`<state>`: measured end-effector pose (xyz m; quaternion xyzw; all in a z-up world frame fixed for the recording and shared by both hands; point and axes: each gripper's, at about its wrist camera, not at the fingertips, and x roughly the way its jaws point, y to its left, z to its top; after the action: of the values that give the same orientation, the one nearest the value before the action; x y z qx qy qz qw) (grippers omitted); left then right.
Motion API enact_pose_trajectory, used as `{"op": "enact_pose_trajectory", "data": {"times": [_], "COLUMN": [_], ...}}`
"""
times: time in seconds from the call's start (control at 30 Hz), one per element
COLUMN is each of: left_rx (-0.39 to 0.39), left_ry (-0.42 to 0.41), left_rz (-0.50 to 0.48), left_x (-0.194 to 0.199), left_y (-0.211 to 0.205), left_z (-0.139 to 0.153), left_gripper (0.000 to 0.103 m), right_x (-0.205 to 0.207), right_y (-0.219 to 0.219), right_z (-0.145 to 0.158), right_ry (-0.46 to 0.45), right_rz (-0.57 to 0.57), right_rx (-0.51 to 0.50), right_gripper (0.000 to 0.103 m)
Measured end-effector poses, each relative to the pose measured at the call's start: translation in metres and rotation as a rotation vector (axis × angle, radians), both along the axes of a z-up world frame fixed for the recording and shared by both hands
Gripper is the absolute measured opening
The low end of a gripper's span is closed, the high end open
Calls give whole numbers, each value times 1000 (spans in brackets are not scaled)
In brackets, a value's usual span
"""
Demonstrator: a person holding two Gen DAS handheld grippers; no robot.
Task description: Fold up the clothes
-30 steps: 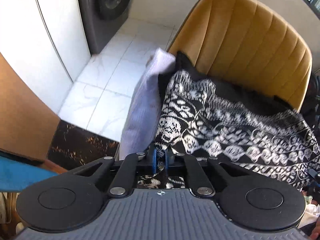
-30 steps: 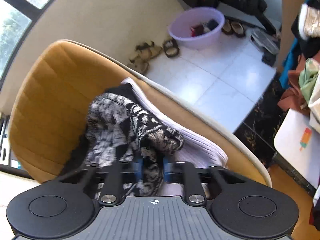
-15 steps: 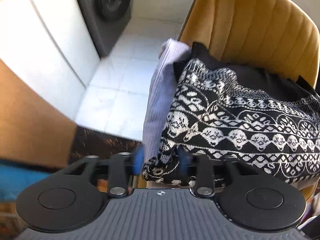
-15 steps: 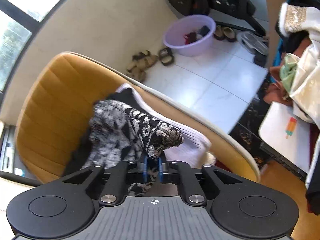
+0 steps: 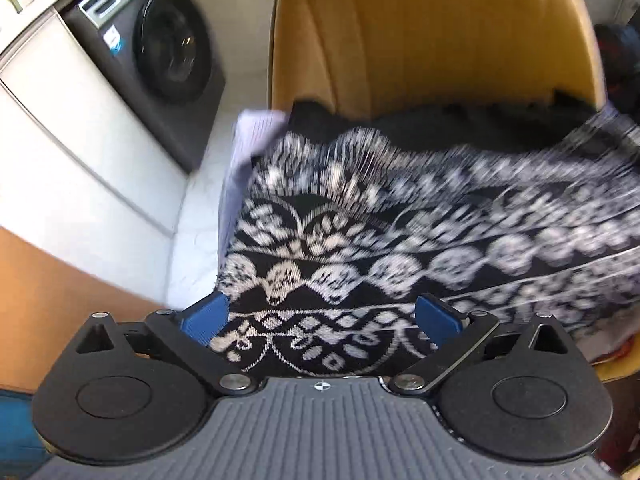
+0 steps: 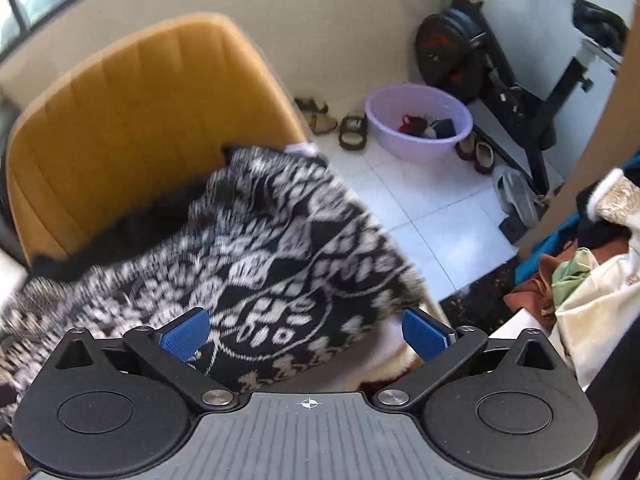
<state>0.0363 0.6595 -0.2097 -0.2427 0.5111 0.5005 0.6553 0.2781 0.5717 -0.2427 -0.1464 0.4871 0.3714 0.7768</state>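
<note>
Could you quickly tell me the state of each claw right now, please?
Left claw: open, holding nothing; the patterned sweater lies between its fingers.
Right claw: open, holding nothing, over the same sweater.

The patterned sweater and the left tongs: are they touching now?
Cannot tell. In the left wrist view the left tongs stand wide open around the black-and-white patterned sweater; neither contact nor gap at the pads shows plainly.

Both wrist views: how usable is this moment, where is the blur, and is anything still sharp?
Left wrist view: the patterned sweater smears toward the right edge, while the left tool and washing machine stay fairly crisp. Right wrist view: the sweater streaks at lower left; the right tool, purple basin and exercise bike read clearly, with fisheye bending at the edges.
</note>
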Motion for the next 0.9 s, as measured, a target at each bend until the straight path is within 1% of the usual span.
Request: {"op": "enact_pose_trajectory", "data": {"times": [0.03,0.1,0.2,0.3,0.4,0.57,0.67,0.77,0.9], "left_rx": [-16,-47,-77,-99,-105,-130,-138,-135,-131], "left_ry": [35,80,82,61,49,36,31,18,-11], "left_rz": [-9,-45,-49,-36,-39,-27,-22,-18,-13], "left_x": [3,7,6,0,-3,-6,-8,-11,-17], "left_y": [3,6,12,17,21,25,29,32,33], "left_z": [-10,-27,-41,-46,-49,-56,-61,-64,-68], "left_gripper": [102,103,103,103,103,103,103,103,103], "right_x": [-4,-9,-14,-14,-14,-26,-27,-32,-33], "right_y": [5,14,20,19,21,24,25,23,2], "right_z": [-8,-27,-49,-58,-59,-62,-62,-55,-29], "right_ry": [-4,-40,-68,-53,-48,-96,-90,-107,-96], "right_rz": [8,29,79,85,84,126,117,107,48], "right_rx": [-39,-130,-192,-198,-198,-222,-228,-217,-170], "right_gripper": [102,102,102,102,102,102,102,102,102]}}
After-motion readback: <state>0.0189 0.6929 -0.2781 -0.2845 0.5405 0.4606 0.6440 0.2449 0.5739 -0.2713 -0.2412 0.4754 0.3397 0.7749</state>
